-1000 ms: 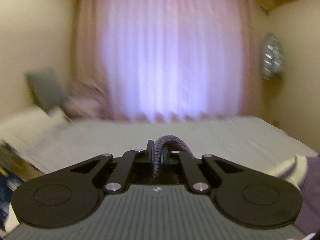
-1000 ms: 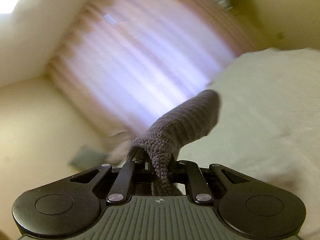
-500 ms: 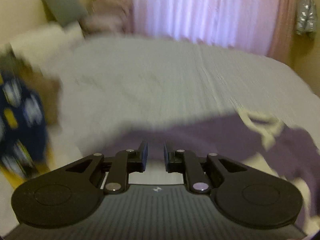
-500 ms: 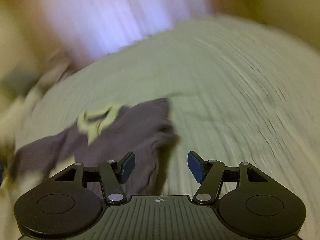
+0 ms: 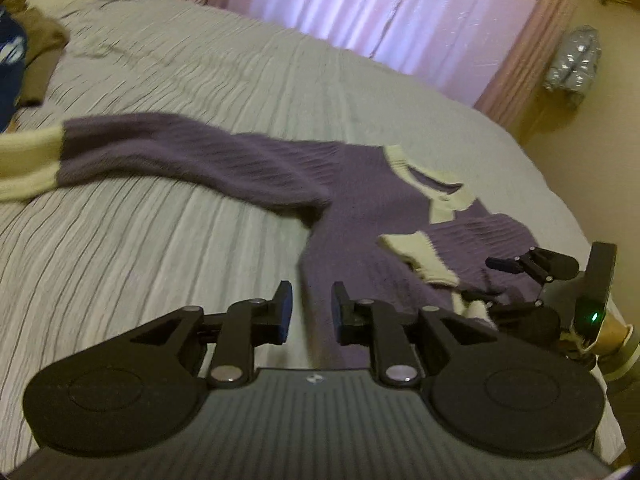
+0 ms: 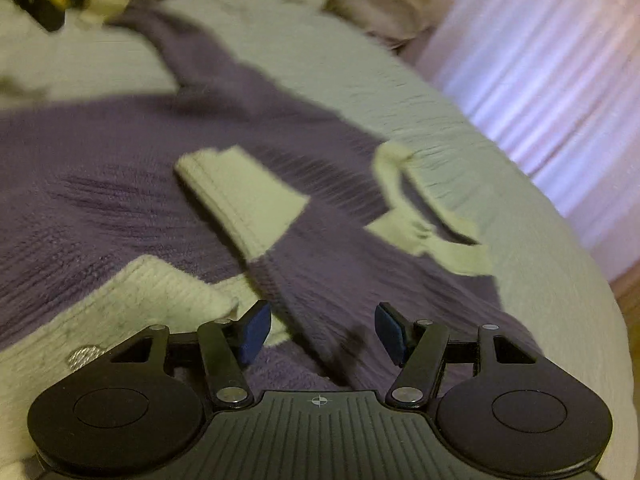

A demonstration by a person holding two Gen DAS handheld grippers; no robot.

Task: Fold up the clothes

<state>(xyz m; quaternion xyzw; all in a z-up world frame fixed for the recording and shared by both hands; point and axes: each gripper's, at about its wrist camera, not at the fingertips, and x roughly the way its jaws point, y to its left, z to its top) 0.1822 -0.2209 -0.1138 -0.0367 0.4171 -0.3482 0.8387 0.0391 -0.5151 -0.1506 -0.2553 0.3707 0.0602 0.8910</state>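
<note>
a purple sweater (image 5: 360, 200) lies spread on the bed (image 5: 160, 260). over the sweater, the left tool (image 5: 310, 312) is opening, the right tool (image 6: 322, 330) closing; both grip nothing.

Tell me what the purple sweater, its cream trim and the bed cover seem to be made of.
Purple sweater: a soft knit, probably wool or acrylic; ribbed rows and a fuzzy matte surface show. Cream trim: the same sort of knit, ribbed, with a stitched edge. Bed cover: thin woven cloth, likely cotton, pale grey and matte, with fine crinkled lines across it. Blur leaves the exact fibres open.
</note>
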